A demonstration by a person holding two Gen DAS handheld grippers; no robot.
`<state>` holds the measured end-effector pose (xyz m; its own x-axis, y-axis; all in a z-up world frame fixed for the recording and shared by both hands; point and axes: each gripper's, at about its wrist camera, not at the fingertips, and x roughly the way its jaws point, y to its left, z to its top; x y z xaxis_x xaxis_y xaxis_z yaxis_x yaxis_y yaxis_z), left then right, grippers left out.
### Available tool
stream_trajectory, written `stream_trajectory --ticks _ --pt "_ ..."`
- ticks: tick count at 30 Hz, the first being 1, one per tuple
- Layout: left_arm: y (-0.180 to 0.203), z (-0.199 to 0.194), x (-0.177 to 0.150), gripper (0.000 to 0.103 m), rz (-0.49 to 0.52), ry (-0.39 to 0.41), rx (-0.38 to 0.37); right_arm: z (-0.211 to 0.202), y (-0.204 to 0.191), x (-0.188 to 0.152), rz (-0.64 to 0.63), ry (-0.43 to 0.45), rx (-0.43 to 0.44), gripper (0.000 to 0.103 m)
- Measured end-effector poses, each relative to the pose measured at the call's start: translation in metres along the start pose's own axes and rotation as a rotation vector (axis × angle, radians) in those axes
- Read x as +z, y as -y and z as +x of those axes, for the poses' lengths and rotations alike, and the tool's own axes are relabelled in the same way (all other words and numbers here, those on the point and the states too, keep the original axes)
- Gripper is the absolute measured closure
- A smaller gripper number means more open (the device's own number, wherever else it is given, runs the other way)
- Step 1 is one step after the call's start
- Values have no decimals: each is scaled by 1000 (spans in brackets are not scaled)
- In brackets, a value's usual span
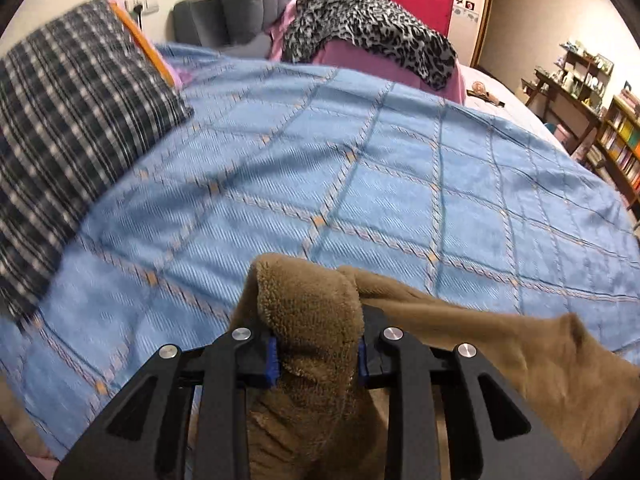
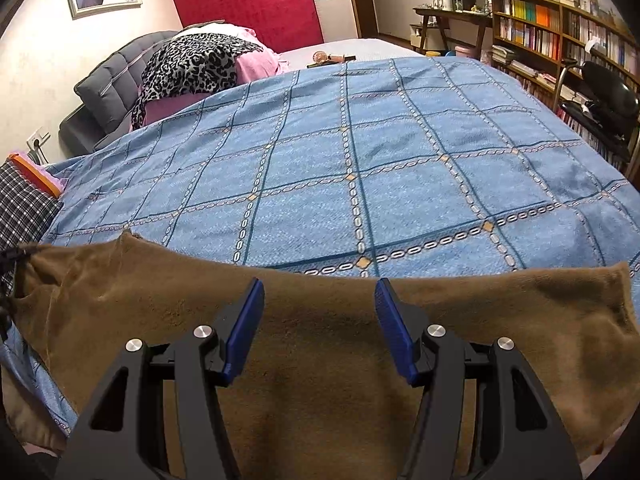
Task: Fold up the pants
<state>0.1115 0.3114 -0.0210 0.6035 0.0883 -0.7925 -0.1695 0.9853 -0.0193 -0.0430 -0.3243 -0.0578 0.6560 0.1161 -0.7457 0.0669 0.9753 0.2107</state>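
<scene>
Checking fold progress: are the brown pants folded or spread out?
Mostly spread: brown pants lie flat across the blue bedspread; only one end is bunched in the left gripper.

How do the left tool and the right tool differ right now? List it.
1. The left tool is shut on a bunched fold of the brown pants; the right tool is open and holds nothing.
2. The left tool's pads are nearly hidden by fabric; the right tool's blue pads show fully, above flat pants.
Both are black with blue pads, over the blue bedspread.
</scene>
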Motion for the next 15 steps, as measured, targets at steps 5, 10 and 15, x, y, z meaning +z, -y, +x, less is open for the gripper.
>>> stream_trajectory --ticks 5,10,15 --pt "-8 41 -3 59 -7 -74 21 10 -3 -9 -9 -31 2 44" --pt "-14 48 -22 40 -18 -95 62 14 -3 -14 -13 -46 2 44" --pt "-11 5 -33 29 -10 0 93 15 -6 -14 -13 -39 12 44"
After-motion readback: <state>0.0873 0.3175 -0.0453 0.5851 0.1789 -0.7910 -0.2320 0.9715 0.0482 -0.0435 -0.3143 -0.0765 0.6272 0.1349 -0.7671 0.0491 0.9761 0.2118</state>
